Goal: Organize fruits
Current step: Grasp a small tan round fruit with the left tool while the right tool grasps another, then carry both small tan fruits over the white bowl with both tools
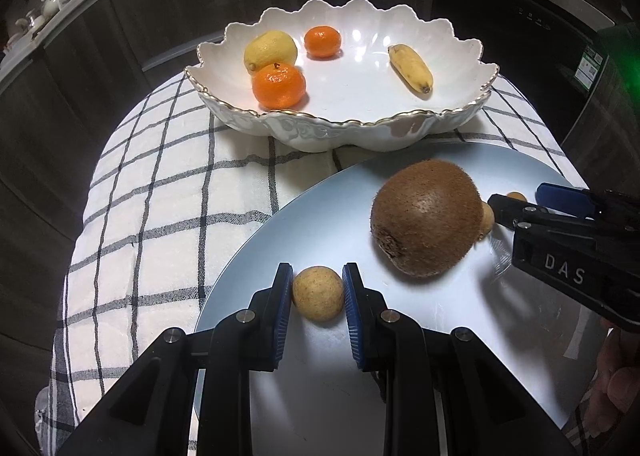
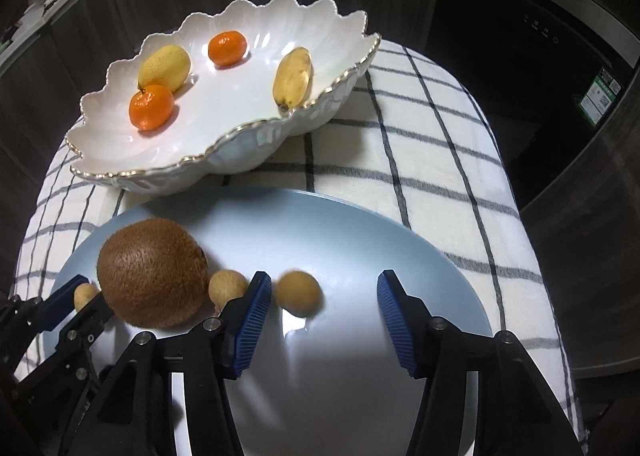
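Observation:
A pale blue plate (image 1: pixel 336 216) (image 2: pixel 360 240) holds a brown kiwi (image 1: pixel 427 217) (image 2: pixel 154 273) and three small tan round fruits. My left gripper (image 1: pixel 317 292) is shut on one small tan fruit (image 1: pixel 318 293) on the plate; this fruit also shows in the right wrist view (image 2: pixel 85 294). My right gripper (image 2: pixel 322 298) is open, with a second tan fruit (image 2: pixel 298 293) between its fingers, close to the left finger. A third tan fruit (image 2: pixel 227 287) lies against the kiwi. The white scalloped bowl (image 1: pixel 452 40) (image 2: pixel 104 144) holds a lemon (image 1: pixel 271 51), two mandarins (image 1: pixel 279 85) (image 1: pixel 322 41) and a small banana (image 1: pixel 411 69).
A white checked cloth (image 1: pixel 160 192) (image 2: pixel 432 160) covers the small table. Dark wooden cabinets and a dark appliance (image 2: pixel 520 56) stand behind it. The table edge falls away on the left and right.

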`<state>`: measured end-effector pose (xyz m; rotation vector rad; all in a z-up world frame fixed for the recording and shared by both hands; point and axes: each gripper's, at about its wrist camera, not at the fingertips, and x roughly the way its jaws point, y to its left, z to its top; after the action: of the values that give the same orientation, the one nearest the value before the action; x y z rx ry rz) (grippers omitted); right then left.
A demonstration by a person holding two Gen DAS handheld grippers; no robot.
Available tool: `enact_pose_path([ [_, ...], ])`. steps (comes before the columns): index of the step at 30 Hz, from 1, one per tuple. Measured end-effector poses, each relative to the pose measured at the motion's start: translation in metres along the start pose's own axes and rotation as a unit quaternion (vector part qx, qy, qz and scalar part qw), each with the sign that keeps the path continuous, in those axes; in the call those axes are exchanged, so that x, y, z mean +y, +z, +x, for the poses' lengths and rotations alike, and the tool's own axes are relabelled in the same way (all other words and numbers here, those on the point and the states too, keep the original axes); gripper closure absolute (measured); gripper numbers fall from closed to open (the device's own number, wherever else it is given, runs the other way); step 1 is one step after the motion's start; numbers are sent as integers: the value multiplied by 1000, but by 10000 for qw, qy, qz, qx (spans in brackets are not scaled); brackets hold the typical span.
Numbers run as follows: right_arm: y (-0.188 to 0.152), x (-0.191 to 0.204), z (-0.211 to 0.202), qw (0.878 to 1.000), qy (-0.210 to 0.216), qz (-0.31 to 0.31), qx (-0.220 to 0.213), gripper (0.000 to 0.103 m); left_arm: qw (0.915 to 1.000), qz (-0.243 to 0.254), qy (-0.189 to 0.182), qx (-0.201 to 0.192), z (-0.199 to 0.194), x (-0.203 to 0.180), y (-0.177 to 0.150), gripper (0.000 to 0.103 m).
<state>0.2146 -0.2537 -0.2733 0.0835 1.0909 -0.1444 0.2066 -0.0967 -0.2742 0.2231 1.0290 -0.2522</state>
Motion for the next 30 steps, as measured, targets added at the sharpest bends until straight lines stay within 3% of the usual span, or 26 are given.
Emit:
enact_pose_path([
  [1, 1, 1, 0, 10000, 9, -12, -9, 54, 10000, -8, -3, 4, 0, 0, 0, 77],
  [3, 1, 3, 1, 10000, 15, -41, -12, 71, 10000, -16, -6, 13, 1, 1, 0, 77],
  [5, 1, 4, 1, 10000, 31, -50, -3, 79, 10000, -23, -5, 13, 1, 2, 0, 77],
  [30, 8, 5, -58, 9989, 157, 19, -451, 79, 9990, -74, -53, -438, -39, 5, 19, 77],
])
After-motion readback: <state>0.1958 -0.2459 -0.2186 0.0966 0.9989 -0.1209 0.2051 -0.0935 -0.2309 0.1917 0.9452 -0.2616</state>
